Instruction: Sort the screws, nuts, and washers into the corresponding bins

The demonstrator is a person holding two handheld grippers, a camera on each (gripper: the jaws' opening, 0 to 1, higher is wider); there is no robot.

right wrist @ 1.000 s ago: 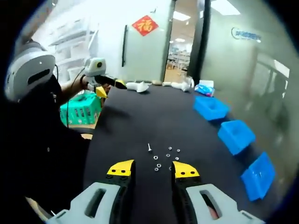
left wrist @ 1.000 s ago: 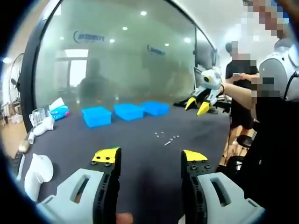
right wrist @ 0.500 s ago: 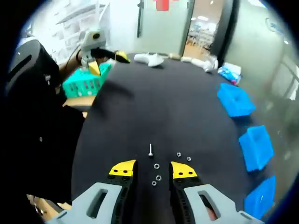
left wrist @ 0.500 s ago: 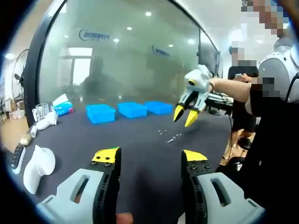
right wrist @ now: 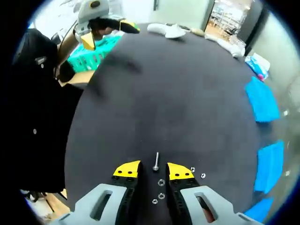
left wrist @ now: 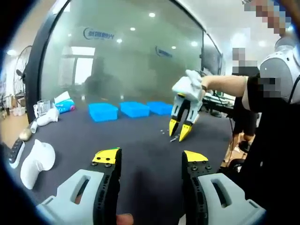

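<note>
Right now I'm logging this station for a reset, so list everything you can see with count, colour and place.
Bins: three, blue, in a row at the table's far side.
Screw: one, silver, between the right gripper's yellow tips.
Nuts or washers: about five, silver, scattered beside the screw; type unclear.
Table: one, black.
White devices: a few, at the table's end.
Green crate: one, beside the table.
Left gripper: open, held above the table.
Right gripper: open, lowered over the screw.
</note>
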